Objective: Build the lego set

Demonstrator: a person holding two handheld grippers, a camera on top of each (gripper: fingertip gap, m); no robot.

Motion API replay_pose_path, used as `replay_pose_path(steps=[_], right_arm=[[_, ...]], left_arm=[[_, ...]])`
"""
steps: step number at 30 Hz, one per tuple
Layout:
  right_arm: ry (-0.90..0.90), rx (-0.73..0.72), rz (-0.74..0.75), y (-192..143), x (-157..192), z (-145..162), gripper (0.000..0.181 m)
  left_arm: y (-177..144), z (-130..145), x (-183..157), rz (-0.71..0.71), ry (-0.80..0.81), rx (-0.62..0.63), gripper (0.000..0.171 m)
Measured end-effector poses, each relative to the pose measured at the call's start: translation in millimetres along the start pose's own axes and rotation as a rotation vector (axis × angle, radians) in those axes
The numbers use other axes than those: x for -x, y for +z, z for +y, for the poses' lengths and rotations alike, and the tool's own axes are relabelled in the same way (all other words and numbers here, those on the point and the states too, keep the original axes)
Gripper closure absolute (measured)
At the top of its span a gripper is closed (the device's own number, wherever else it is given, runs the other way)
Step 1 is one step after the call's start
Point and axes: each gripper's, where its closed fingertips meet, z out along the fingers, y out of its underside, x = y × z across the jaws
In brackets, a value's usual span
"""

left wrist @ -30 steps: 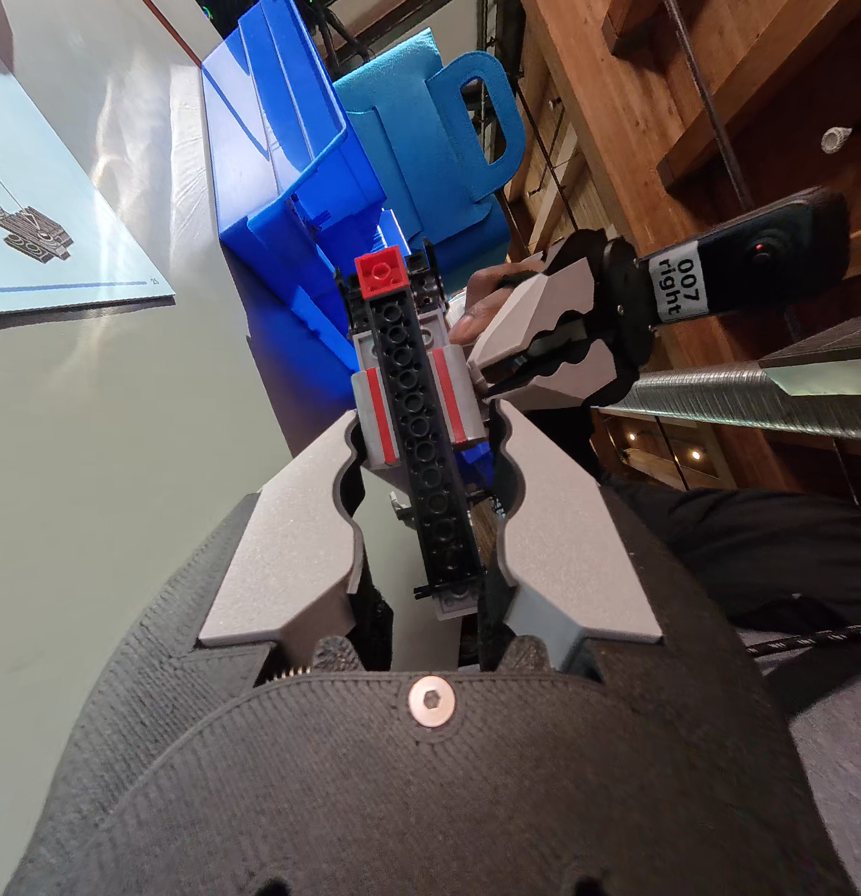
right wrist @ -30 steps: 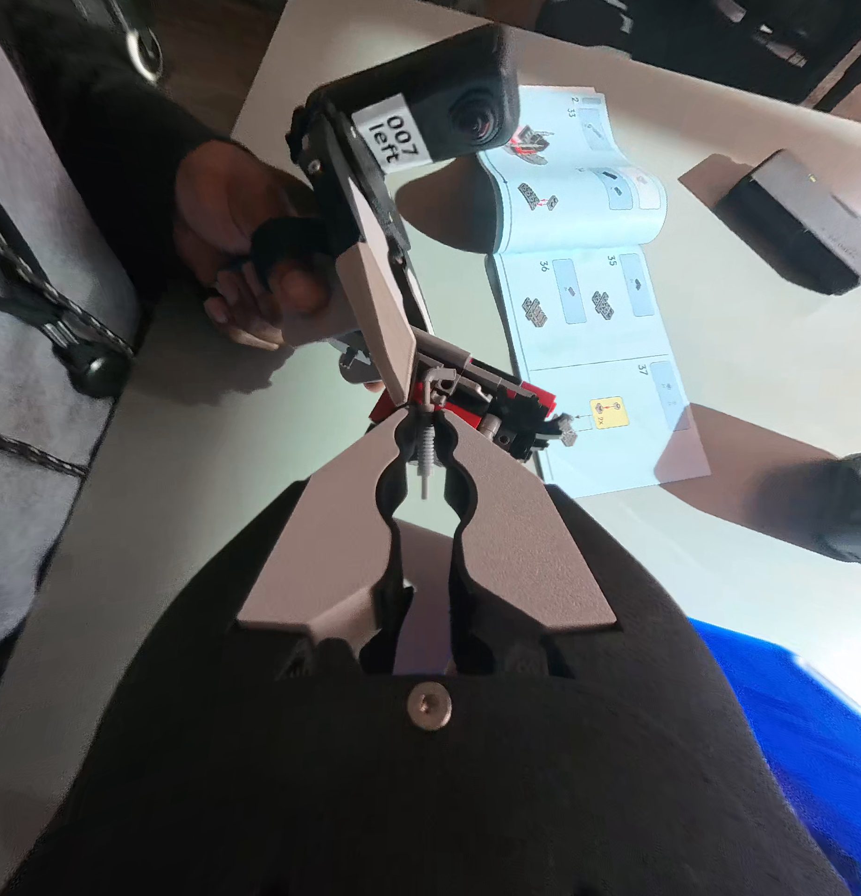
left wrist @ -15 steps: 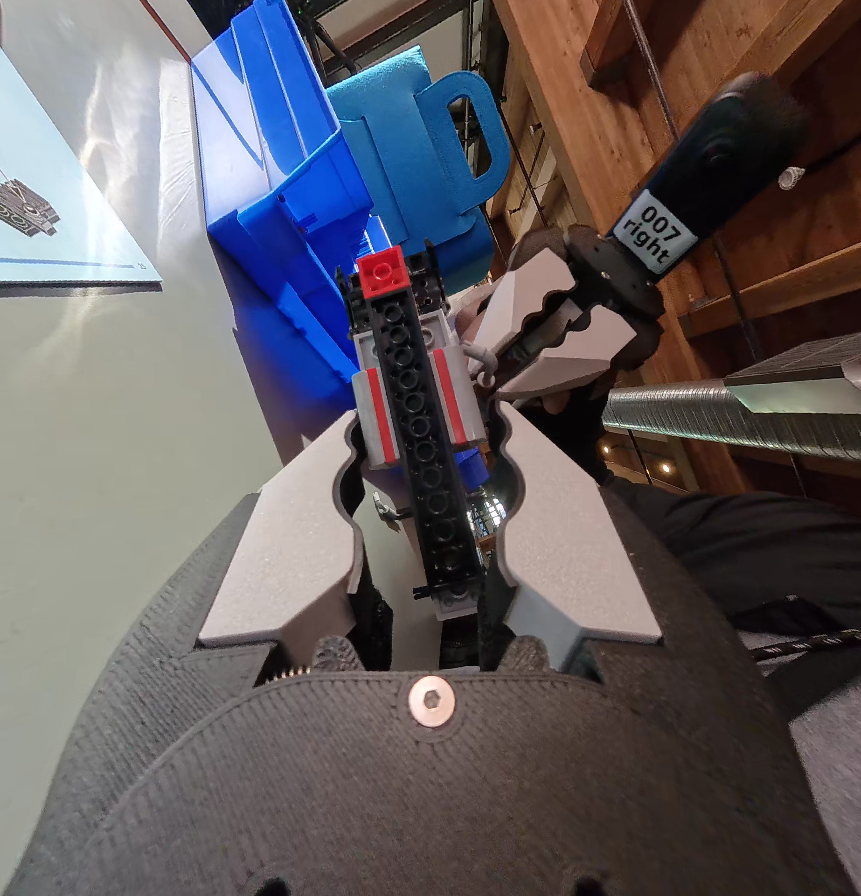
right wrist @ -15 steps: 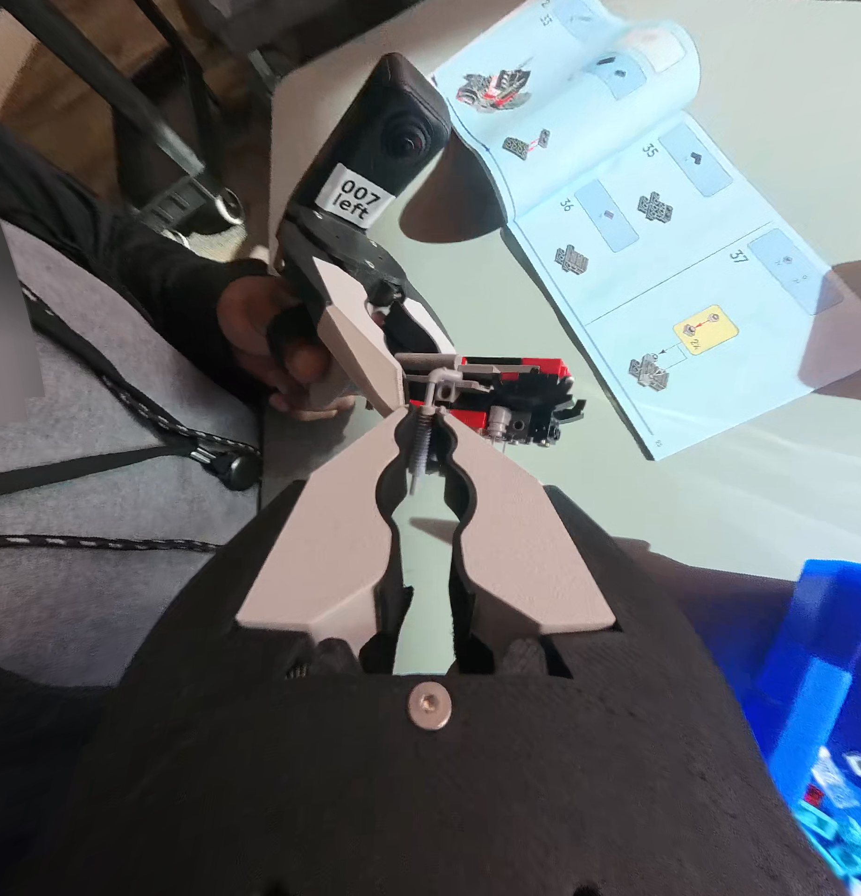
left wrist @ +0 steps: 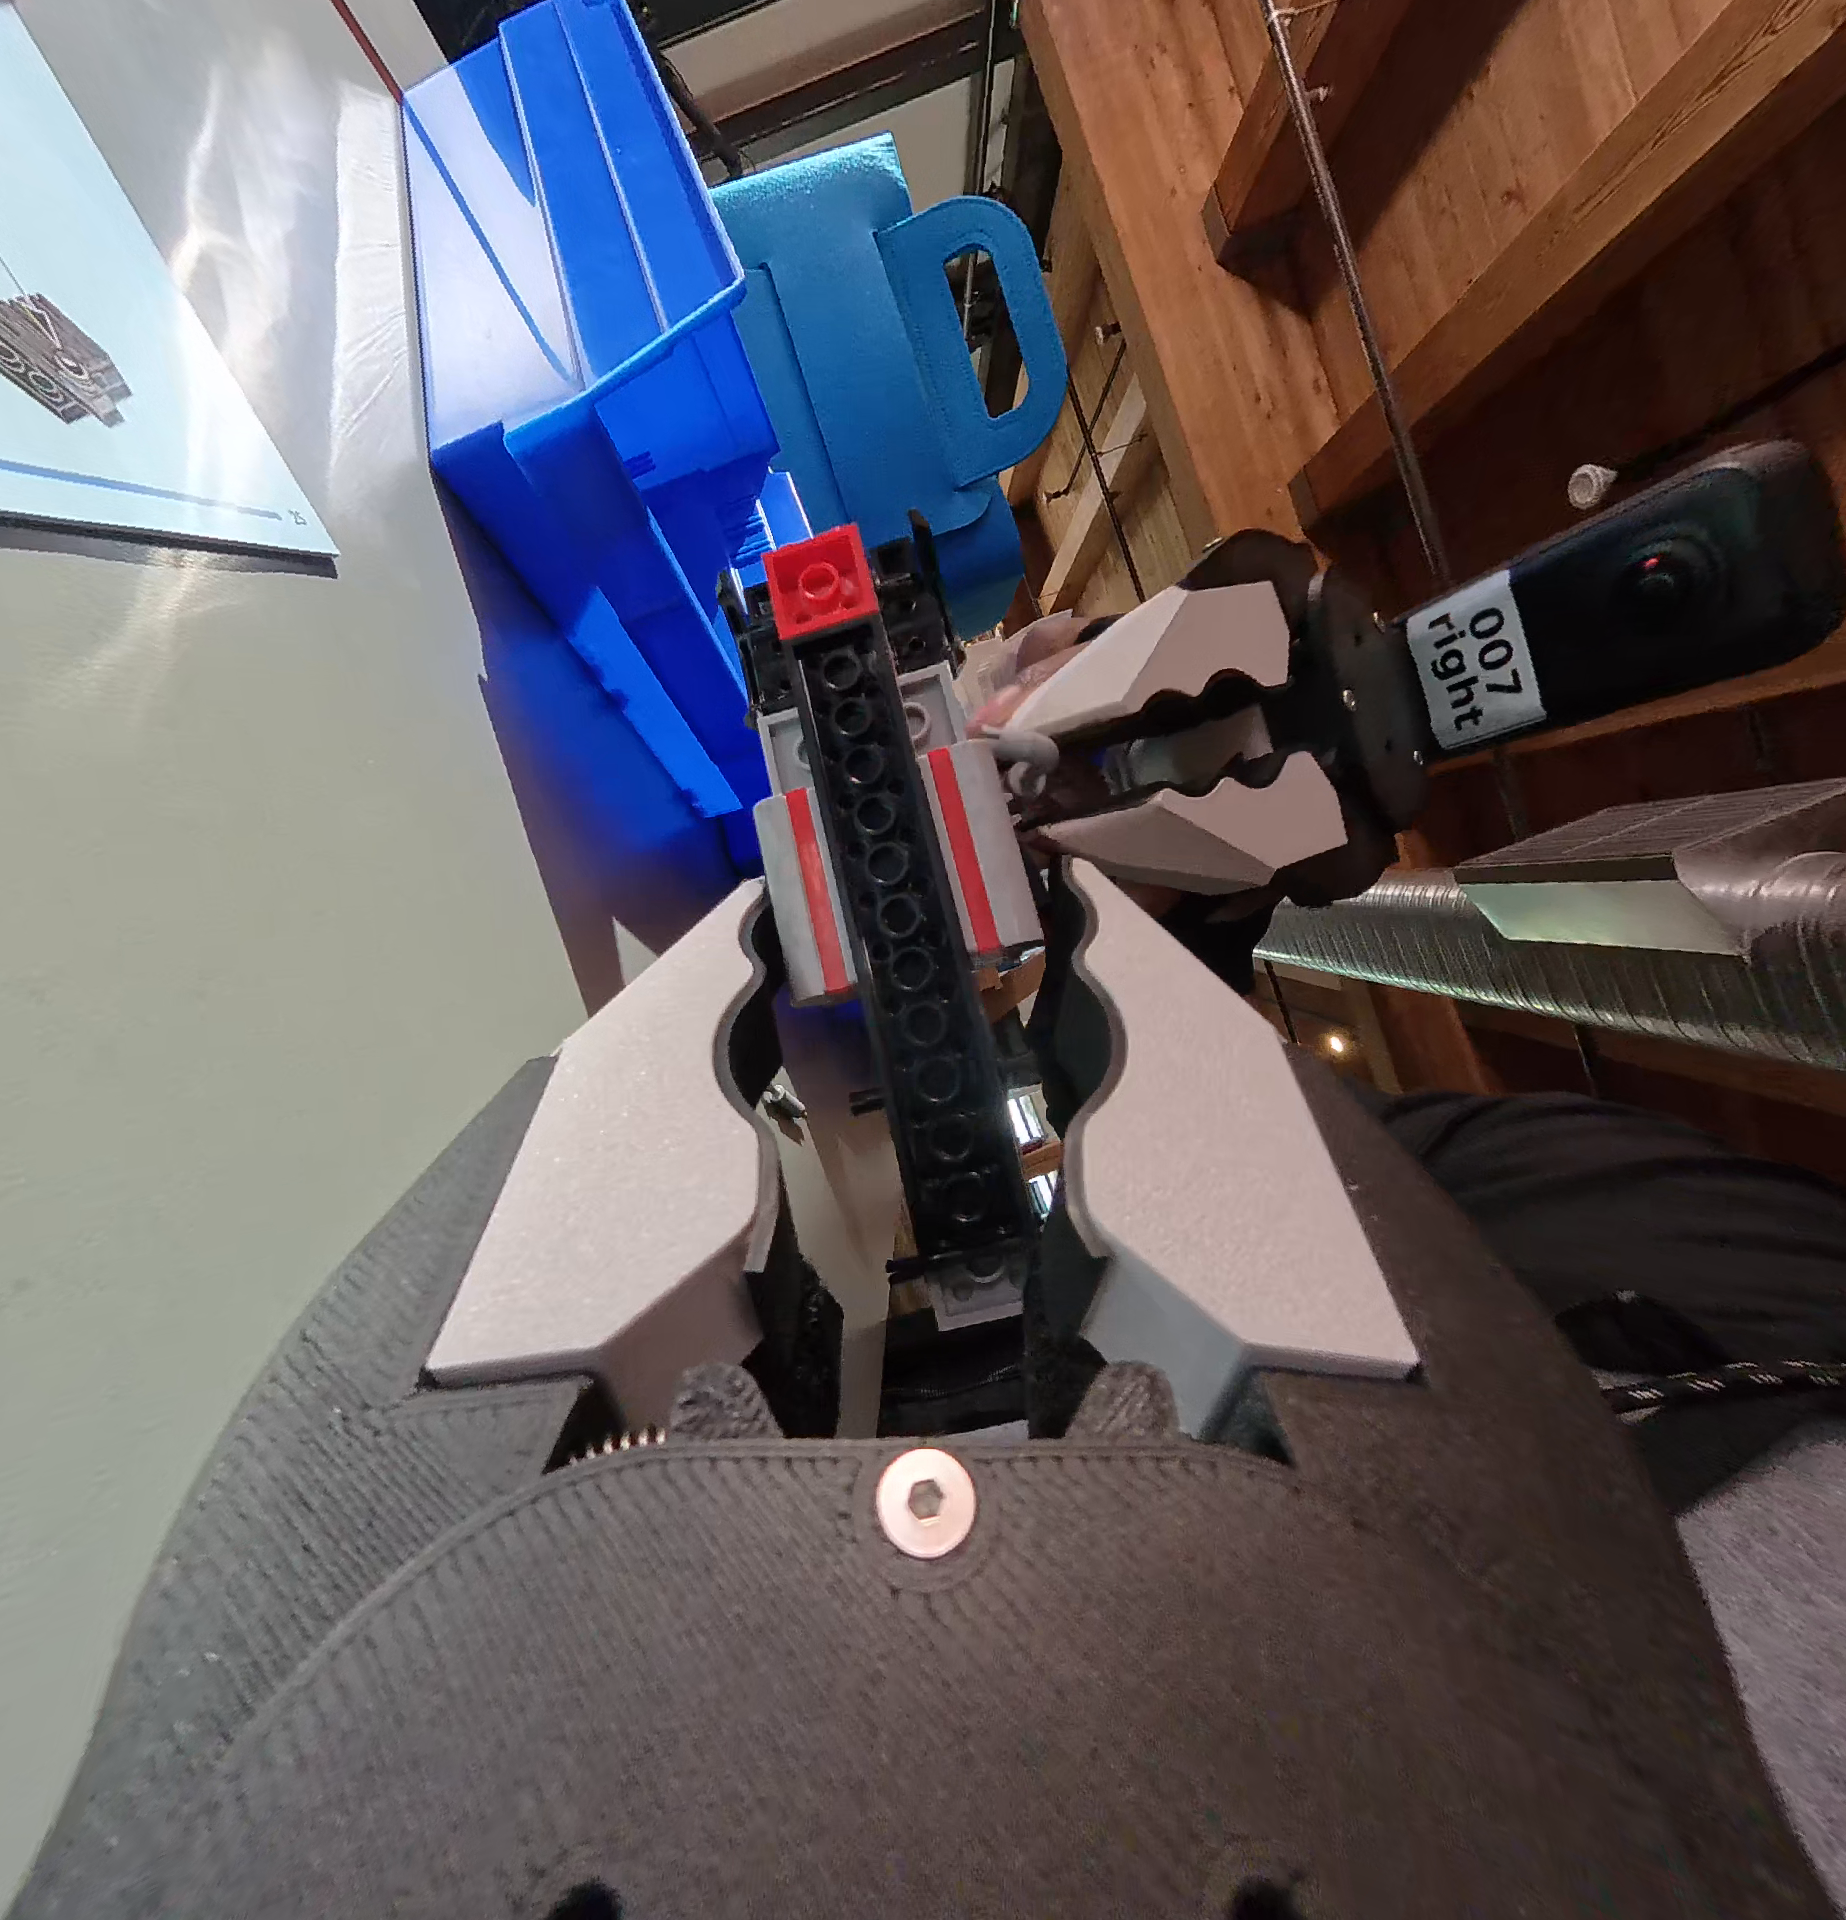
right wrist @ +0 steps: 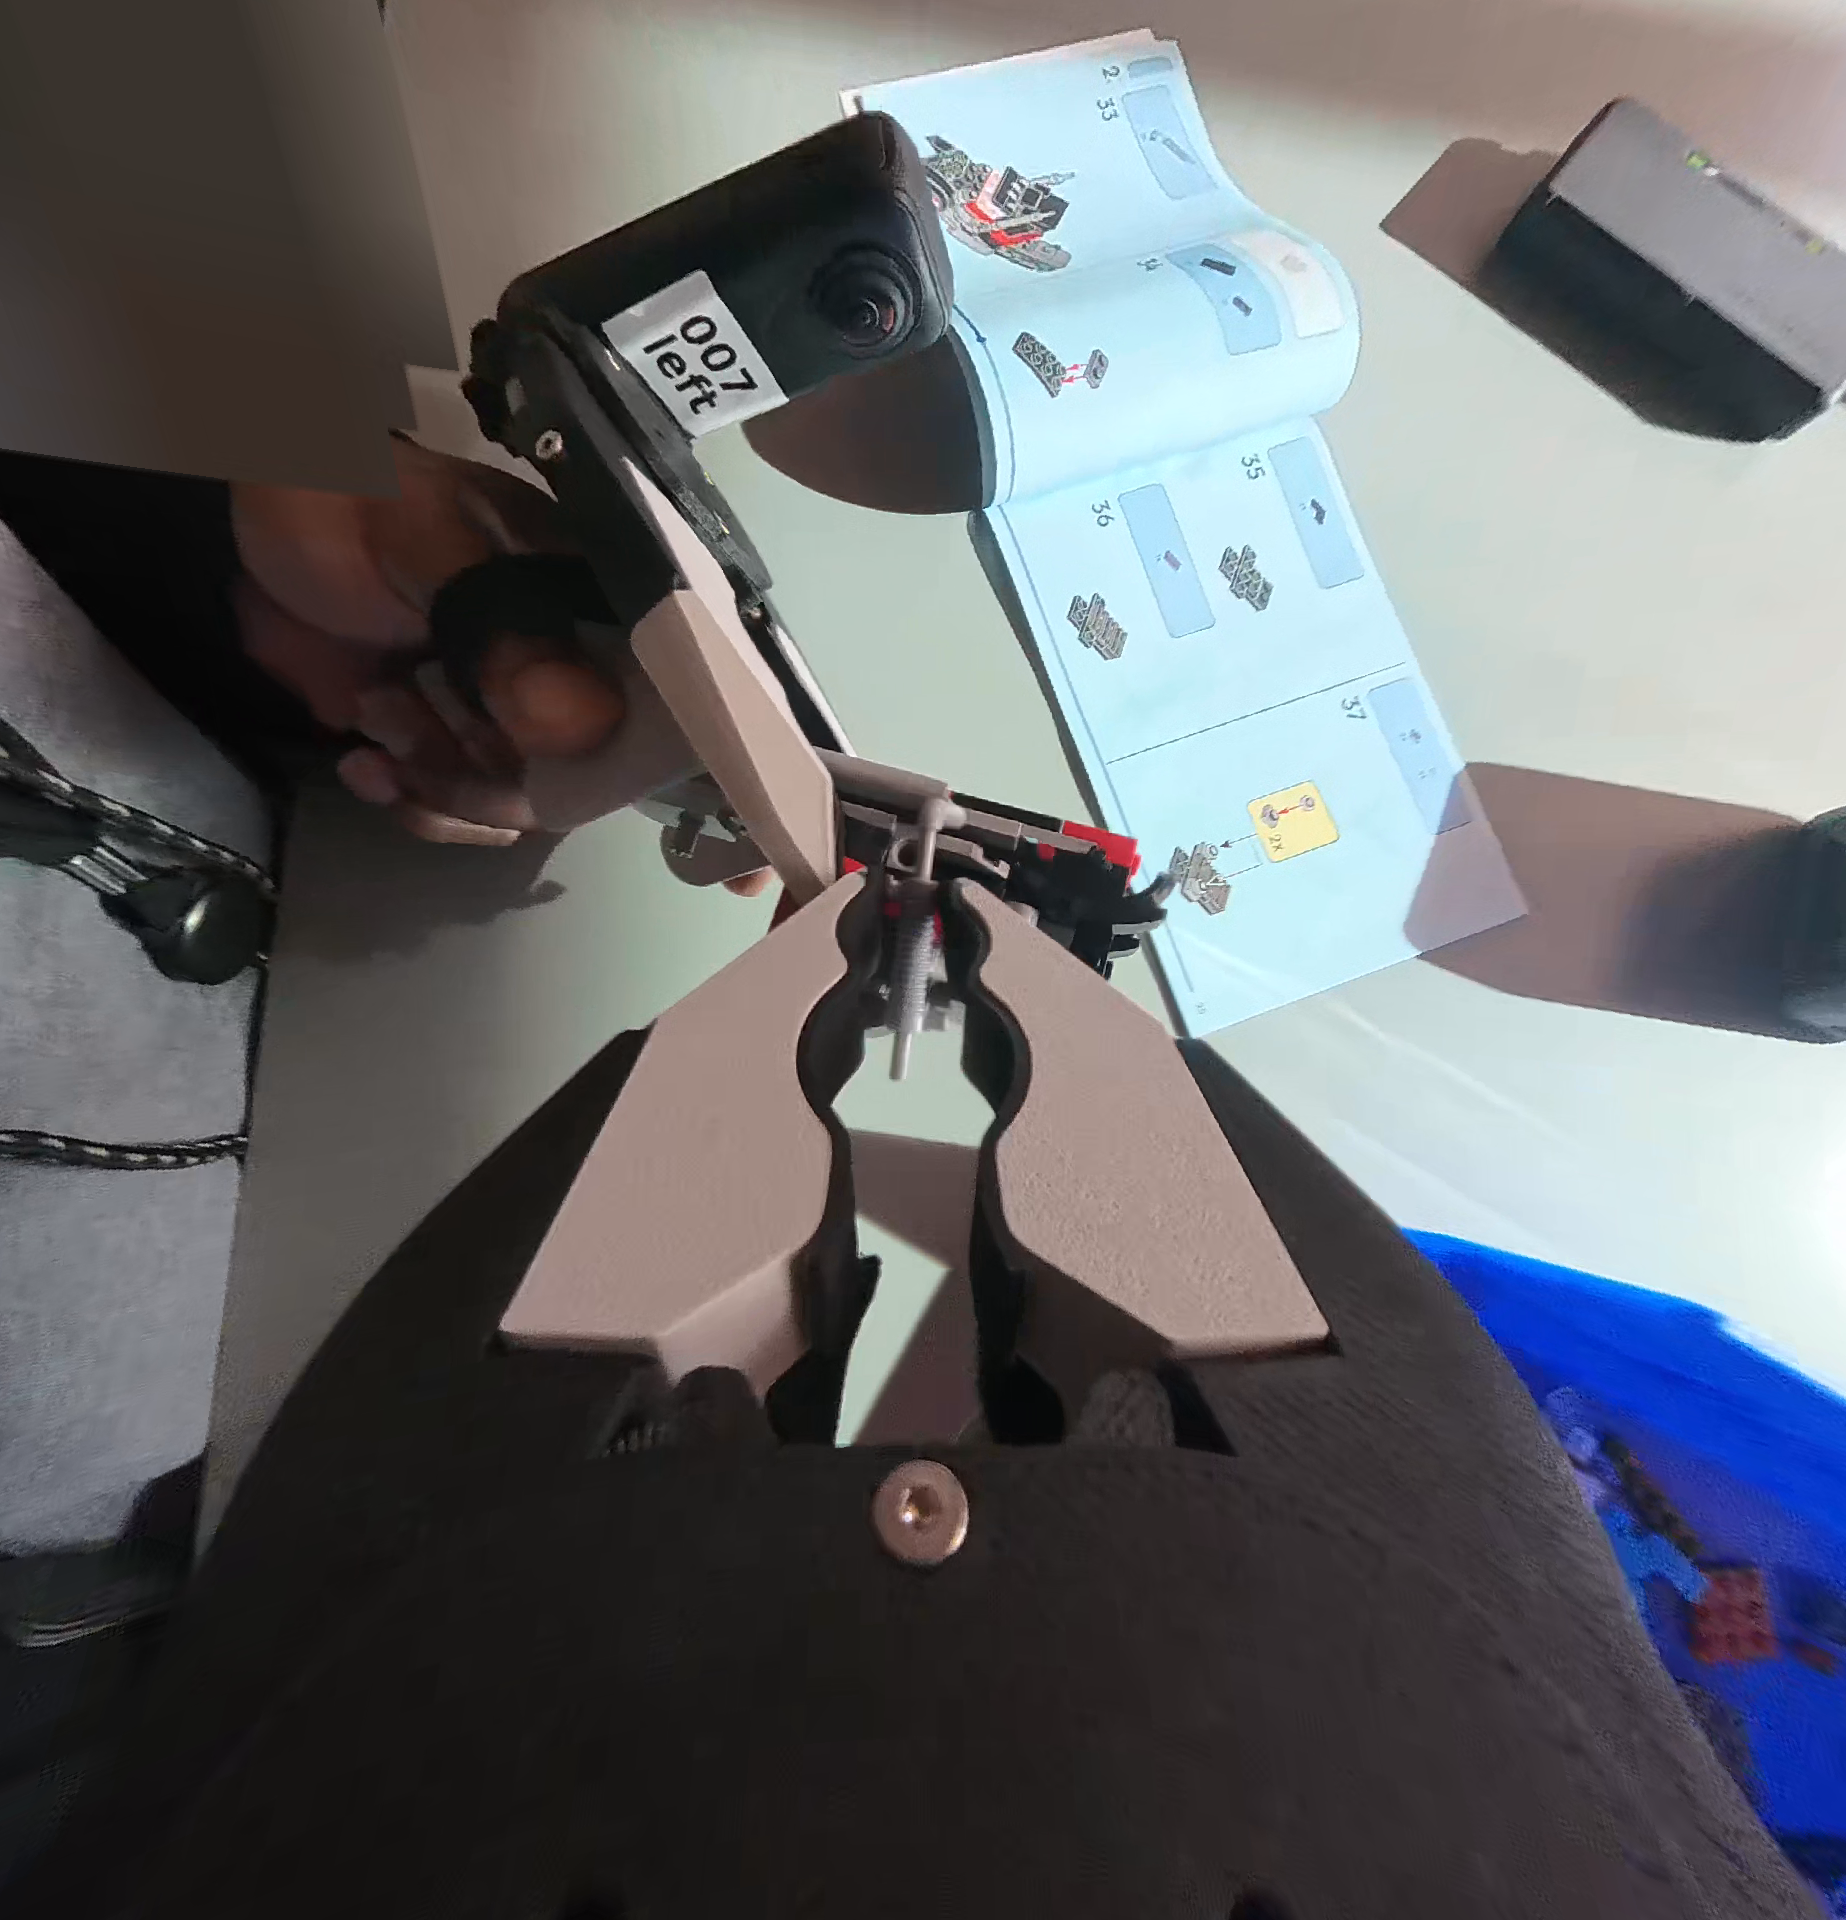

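Now swung level again: right tool (left wrist: pixel 1044 769), closed on small grey spring-loaded pin (right wrist: pixel 911 956), apparently seating into black-grey-red brick model (left wrist: pixel 898 894), clamped in left tool (left wrist: pixel 914 997).

Blurred loose bricks in blue plastic bin (right wrist: pixel 1667 1475), cut off at right edge; pale-blue paper instruction booklet (left wrist: pixel 88 343) cropped at left edge.

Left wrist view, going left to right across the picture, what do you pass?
Instruction booklet → blue bin → lego model held in the left claw → right claw → its camera.
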Motion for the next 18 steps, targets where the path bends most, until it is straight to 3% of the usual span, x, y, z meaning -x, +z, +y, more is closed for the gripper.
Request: replay_pose_path(steps=[10, 18], right_arm=[[-0.13, -0.01, 0.104, 2.3, -4.7, -5.5, 0.166], [-0.091, 0.013, 0.118, 4.6, -8.4, -5.0, 0.164]], left_arm=[[-0.7, 0.3, -0.7, 0.009, -0.013, -0.003, 0.119], [0.4, 2.3, -0.3, -0.023, 0.041, -0.004, 0.12]])
